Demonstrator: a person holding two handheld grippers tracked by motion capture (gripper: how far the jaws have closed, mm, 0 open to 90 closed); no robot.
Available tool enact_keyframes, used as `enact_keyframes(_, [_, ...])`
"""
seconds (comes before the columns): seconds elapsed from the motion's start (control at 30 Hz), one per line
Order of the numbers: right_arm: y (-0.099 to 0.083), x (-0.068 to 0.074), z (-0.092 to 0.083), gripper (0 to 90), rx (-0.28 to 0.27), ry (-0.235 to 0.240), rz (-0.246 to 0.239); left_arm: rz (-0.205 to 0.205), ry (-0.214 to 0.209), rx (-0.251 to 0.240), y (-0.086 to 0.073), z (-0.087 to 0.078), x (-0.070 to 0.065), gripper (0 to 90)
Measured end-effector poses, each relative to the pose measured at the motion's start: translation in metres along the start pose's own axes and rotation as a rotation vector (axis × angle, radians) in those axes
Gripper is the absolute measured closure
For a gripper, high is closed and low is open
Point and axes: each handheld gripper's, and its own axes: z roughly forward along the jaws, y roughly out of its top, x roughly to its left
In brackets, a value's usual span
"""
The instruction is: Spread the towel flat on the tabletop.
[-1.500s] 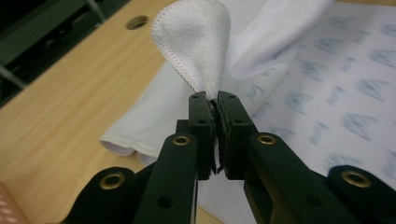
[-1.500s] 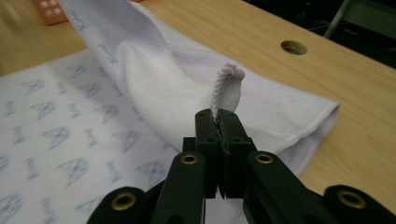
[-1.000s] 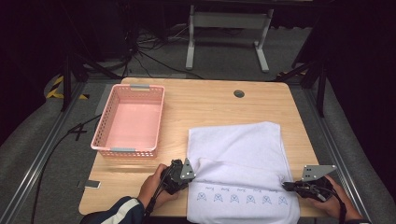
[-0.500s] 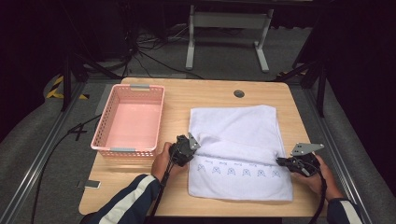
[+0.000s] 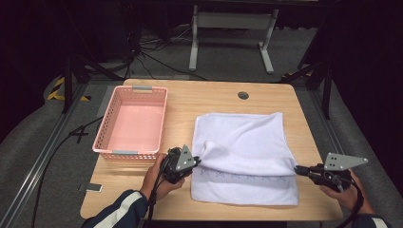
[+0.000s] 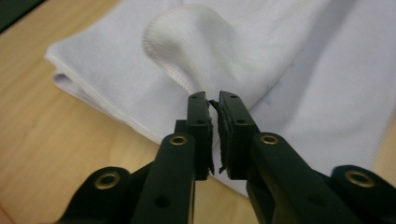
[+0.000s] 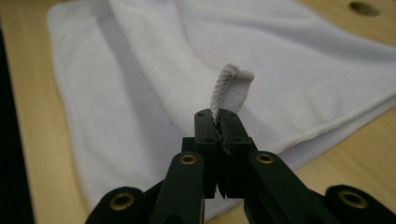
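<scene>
Towel point(image 5: 244, 156) white, soft, light, limp, folds and sags easily | lies on table point(image 5: 199, 99) right of pink basket point(image 5: 130, 124) | best held at hem corners | left gripper point(image 6: 214, 100) jaws just been opening, hem between them | right gripper point(image 7: 218, 116) pinches hem corner tight.

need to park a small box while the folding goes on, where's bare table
Bare wood lies along the far edge of the light wooden table, between the pink plastic basket and the round cable hole. The strip between basket and white towel is narrower. The near edge is crowded by both hands and grippers.
</scene>
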Motion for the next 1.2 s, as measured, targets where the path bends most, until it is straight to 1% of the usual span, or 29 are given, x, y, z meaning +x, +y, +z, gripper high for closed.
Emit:
enact_keyframes(0.03, [-0.005, 0.004, 0.002, 81.6, 0.028, 0.026, -0.011, -0.007, -0.004, 0.031, -0.005, 0.001, -0.002, 76.6])
enact_keyframes(0.1, [-0.016, 0.011, 0.007, 73.9, 0.097, 0.031, -0.011, -0.052, -0.023, 0.075, -0.013, 0.002, -0.002, 62.4])
enact_keyframes(0.13, [-0.021, 0.012, 0.01, 70.3, 0.116, 0.048, -0.002, -0.074, -0.036, 0.06, -0.016, 0.002, -0.001, 61.3])
enact_keyframes(0.17, [-0.026, 0.013, 0.01, 64.9, 0.114, 0.024, 0.034, -0.103, -0.05, 0.044, -0.015, 0.0, 0.001, 51.0])
enact_keyframes(0.23, [-0.023, 0.012, 0.007, 60.6, 0.092, 0.012, 0.064, -0.12, -0.039, 0.041, -0.008, 0.0, 0.004, 46.1])
enact_keyframes(0.27, [-0.02, 0.012, 0.006, 57.4, 0.079, -0.001, 0.071, -0.12, -0.039, 0.041, -0.008, 0.0, 0.004, 42.9])
enact_keyframes(0.3, [-0.02, 0.012, 0.006, 57.4, 0.079, -0.001, 0.071, -0.12, -0.056, 0.039, 0.002, 0.003, 0.006, 42.9])
enact_keyframes(0.33, [-0.012, 0.01, 0.005, 56.5, 0.076, -0.045, 0.096, -0.124, -0.05, 0.029, 0.008, 0.007, 0.007, 38.5])
enact_keyframes(0.37, [-0.007, 0.009, 0.006, 54.1, 0.074, -0.053, 0.1, -0.124, -0.043, 0.024, 0.016, 0.012, 0.008, 38.2])
enact_keyframes(0.43, [0.003, 0.006, 0.012, 50.6, 0.091, -0.104, 0.104, -0.111, -0.071, 0.021, 0.03, 0.026, 0.011, 34.9])
enact_keyframes(0.5, [0.009, 0.0, 0.021, 48.2, 0.102, -0.114, 0.123, -0.073, -0.077, 0.064, 0.042, 0.046, 0.017, 32.5])
enact_keyframes(0.53, [0.009, -0.007, 0.03, 45.8, 0.138, -0.129, 0.147, -0.043, -0.078, 0.084, 0.045, 0.057, 0.02, 28.4])
enact_keyframes(0.57, [0.008, -0.011, 0.033, 45.8, 0.155, -0.113, 0.164, -0.049, -0.093, 0.113, 0.046, 0.067, 0.025, 28.3])
enact_keyframes(0.6, [0.008, -0.011, 0.033, 45.8, 0.155, -0.113, 0.164, -0.083, -0.139, 0.137, 0.046, 0.078, 0.031, 28.3])
enact_keyframes(0.63, [0.005, -0.013, 0.037, 45.1, 0.178, -0.114, 0.178, -0.096, -0.174, 0.145, 0.046, 0.085, 0.034, 27.5])
enact_keyframes(0.67, [0.003, -0.015, 0.04, 44.9, 0.193, -0.117, 0.185, -0.081, -0.184, 0.153, 0.046, 0.089, 0.035, 27.9])
enact_keyframes(0.73, [-0.002, -0.016, 0.044, 44.9, 0.219, -0.095, 0.209, -0.05, -0.246, 0.18, 0.045, 0.093, 0.032, 36.8])
enact_keyframes(0.77, [-0.007, -0.015, 0.047, 52.2, 0.253, -0.106, 0.202, 0.004, -0.206, 0.242, 0.045, 0.092, 0.027, 43.0])
enact_keyframes(0.8, [-0.008, -0.014, 0.047, 58.9, 0.26, -0.101, 0.199, 0.015, -0.2, 0.237, 0.044, 0.09, 0.026, 52.0])
enact_keyframes(0.83, [-0.008, -0.014, 0.047, 58.9, 0.26, -0.101, 0.199, 0.015, -0.2, 0.237, 0.044, 0.09, 0.026, 59.1])
enact_keyframes(0.87, [-0.009, -0.011, 0.046, 65.3, 0.266, -0.097, 0.182, 0.005, -0.205, 0.203, 0.042, 0.082, 0.026, 59.1])
enact_keyframes(0.9, [-0.008, -0.006, 0.042, 74.6, 0.234, -0.102, 0.138, 0.002, -0.194, 0.18, 0.041, 0.077, 0.025, 68.6])
enact_keyframes(0.93, [-0.007, -0.003, 0.039, 80.4, 0.219, -0.099, 0.129, 0.012, -0.192, 0.142, 0.04, 0.066, 0.024, 71.6])
enact_keyframes(0.97, [-0.005, 0.002, 0.032, 81.8, 0.182, -0.077, 0.095, 0.016, -0.187, 0.125, 0.039, 0.058, 0.023, 74.2])
enact_keyframes(1.03, [-0.002, 0.011, 0.024, 82.1, 0.166, -0.045, 0.067, 0.034, -0.193, 0.1, 0.035, 0.042, 0.018, 76.2])
enact_keyframes(1.1, [-0.002, 0.019, 0.014, 76.5, 0.138, -0.016, 0.029, 0.068, -0.171, 0.101, 0.03, 0.028, 0.011, 71.2])
enact_keyframes(1.13, [-0.003, 0.022, 0.01, 75.7, 0.124, -0.001, 0.021, 0.082, -0.198, 0.083, 0.025, 0.021, 0.006, 69.2])
enact_keyframes(1.17, [-0.005, 0.027, 0.006, 76.0, 0.115, 0.04, -0.008, 0.086, -0.201, 0.09, 0.022, 0.017, 0.003, 70.9])
enact_keyframes(1.2, [-0.005, 0.027, 0.006, 76.0, 0.115, 0.04, -0.008, 0.086, -0.201, 0.09, 0.022, 0.017, 0.003, 68.8])
